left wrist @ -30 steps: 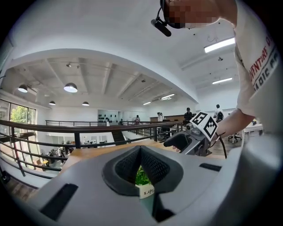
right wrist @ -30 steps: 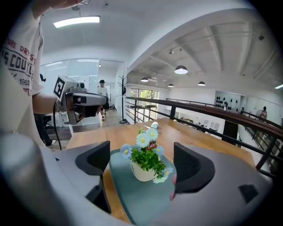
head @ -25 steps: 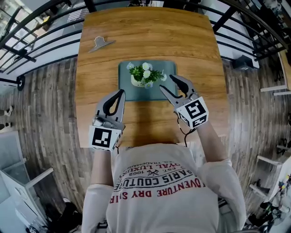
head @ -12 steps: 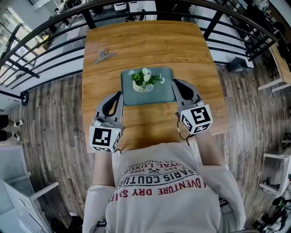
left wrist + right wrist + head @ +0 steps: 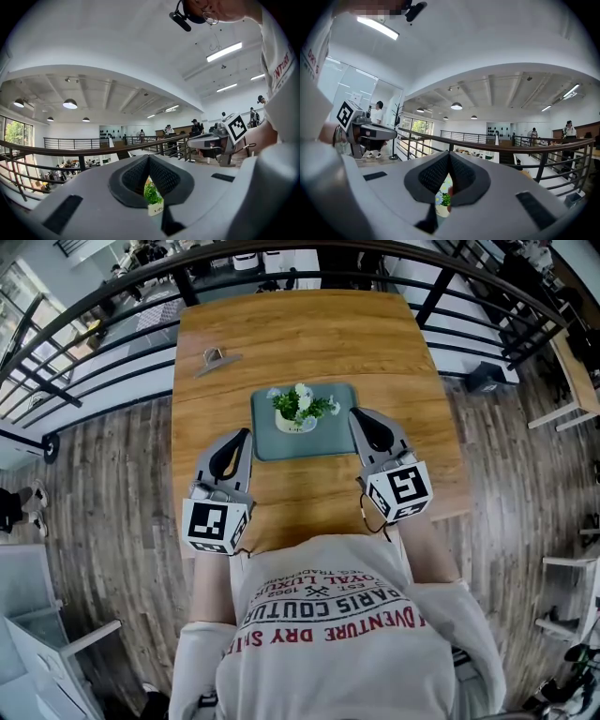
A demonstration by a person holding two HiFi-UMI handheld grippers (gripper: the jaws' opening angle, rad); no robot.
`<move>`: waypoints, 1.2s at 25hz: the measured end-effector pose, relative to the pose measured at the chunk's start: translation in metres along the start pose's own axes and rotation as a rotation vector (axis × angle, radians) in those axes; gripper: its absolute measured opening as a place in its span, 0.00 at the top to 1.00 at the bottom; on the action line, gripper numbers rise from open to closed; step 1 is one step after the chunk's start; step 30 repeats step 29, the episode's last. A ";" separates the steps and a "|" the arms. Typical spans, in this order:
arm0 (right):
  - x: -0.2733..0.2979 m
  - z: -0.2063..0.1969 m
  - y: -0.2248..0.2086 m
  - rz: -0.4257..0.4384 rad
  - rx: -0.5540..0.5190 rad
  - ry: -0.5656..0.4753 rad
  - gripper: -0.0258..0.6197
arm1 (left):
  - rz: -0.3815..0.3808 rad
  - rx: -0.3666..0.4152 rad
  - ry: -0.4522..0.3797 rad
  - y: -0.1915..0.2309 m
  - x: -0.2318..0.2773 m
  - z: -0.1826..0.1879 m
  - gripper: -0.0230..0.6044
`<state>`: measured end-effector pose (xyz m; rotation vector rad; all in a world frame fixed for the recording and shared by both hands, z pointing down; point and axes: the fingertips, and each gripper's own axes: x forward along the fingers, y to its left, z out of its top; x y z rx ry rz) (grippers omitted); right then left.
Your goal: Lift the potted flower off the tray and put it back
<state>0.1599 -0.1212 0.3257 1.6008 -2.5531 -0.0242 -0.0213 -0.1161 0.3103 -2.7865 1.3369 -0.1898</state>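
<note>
Head view: I see the potted flower upright on the tray, mid-surface. Left gripper view: my left gripper has its jaws pressed together, empty. Right gripper view: the right gripper likewise (flower beyond the tips). Lift unstarted or already finished, I can't say.

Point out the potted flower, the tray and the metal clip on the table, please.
potted flower [image 5: 300, 405]: head view, on its green leaves and white blooms.
tray [image 5: 314, 446]: head view, on its bare near part.
metal clip [image 5: 217, 359]: head view, on its middle.
</note>
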 end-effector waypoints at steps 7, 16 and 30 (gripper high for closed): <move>-0.001 0.003 0.004 0.011 -0.006 0.002 0.92 | 0.006 0.001 -0.003 0.003 -0.001 0.004 0.94; 0.001 0.002 0.001 0.006 0.008 0.006 0.92 | 0.007 0.006 0.005 0.003 0.004 0.004 0.94; 0.008 0.003 0.000 0.004 0.028 0.008 0.92 | 0.025 -0.005 0.022 0.010 0.009 -0.001 0.94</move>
